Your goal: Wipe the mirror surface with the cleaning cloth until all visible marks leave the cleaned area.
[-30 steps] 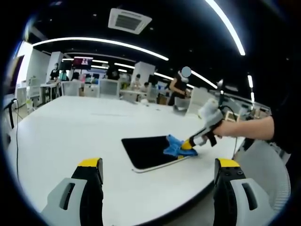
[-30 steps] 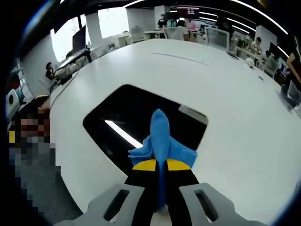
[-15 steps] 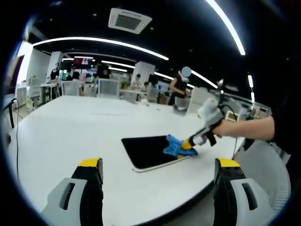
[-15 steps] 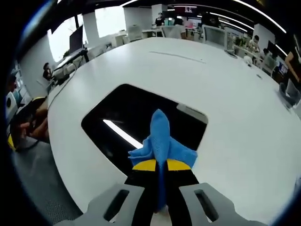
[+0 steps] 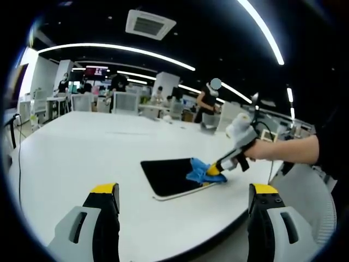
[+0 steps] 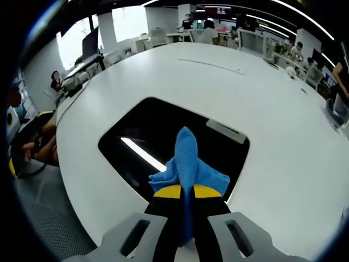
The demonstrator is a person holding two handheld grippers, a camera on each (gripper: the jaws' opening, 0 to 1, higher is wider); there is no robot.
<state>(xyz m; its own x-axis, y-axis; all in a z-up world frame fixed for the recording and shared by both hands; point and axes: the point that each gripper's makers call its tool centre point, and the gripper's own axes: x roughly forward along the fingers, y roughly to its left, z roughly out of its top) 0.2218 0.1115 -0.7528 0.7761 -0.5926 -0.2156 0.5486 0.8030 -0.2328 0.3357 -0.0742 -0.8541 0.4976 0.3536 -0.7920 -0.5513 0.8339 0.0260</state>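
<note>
**Cloth edges farther onto the mirror**

The right gripper [image 6: 184, 192], jaws clamped on the blue cleaning cloth [image 6: 187, 164], presses it just ahead of its tips onto the mirror [image 6: 163, 136]. Since a second ago the cloth has slid slightly inward from the mirror's near edge, so wiping is probably still underway. The left gripper [image 5: 185, 196] hangs back, jaws apart, empty, with the mirror well ahead between them on the white table [image 5: 82, 147].

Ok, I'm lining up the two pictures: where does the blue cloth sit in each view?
Left gripper view: blue cloth right of centre, on the mirror's right end, pinched by the right gripper.
Right gripper view: cloth low centre, between that view's own jaws.
Shared landmark: the dark mirror on the white table.
</note>
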